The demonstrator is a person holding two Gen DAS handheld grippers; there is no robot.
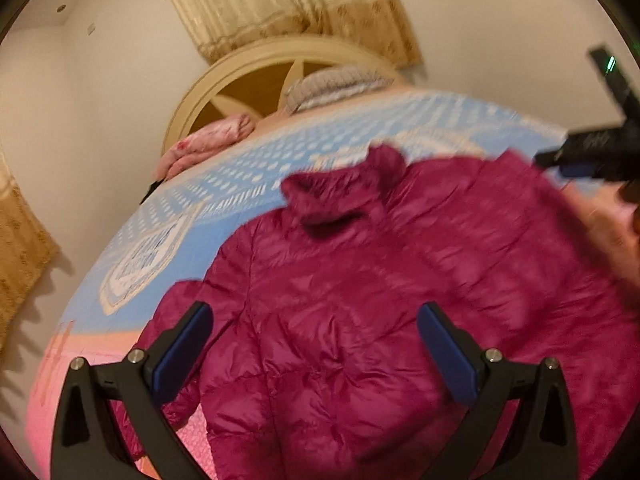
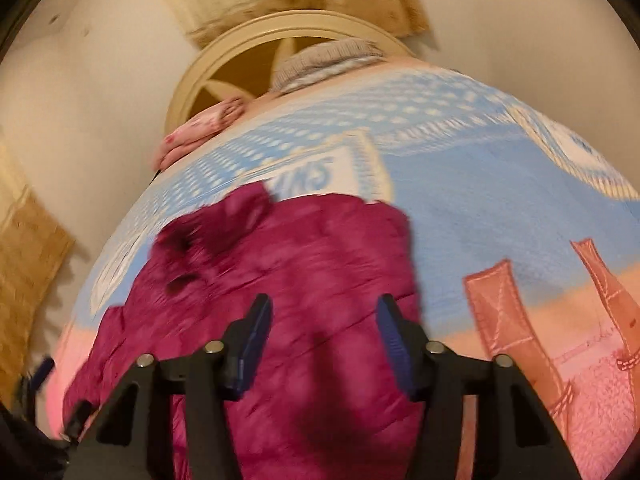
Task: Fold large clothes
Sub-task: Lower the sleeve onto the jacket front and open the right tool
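Observation:
A magenta quilted puffer jacket (image 1: pixel 340 288) lies spread on the bed, collar toward the headboard. It also shows in the right wrist view (image 2: pixel 288 280). My left gripper (image 1: pixel 316 344) is open and empty above the jacket's lower left part, next to its left sleeve (image 1: pixel 176 312). My right gripper (image 2: pixel 324 340) is open and empty above the jacket's right side, near its right edge. The right gripper also shows at the right edge of the left wrist view (image 1: pixel 592 156), blurred.
The bed carries a blue, white and pink patterned blanket (image 2: pixel 500 200). A pink folded cloth (image 1: pixel 204 144) and a grey pillow (image 1: pixel 332 88) lie by the cream headboard (image 1: pixel 224 76). Walls and beige curtains (image 1: pixel 280 4) stand behind.

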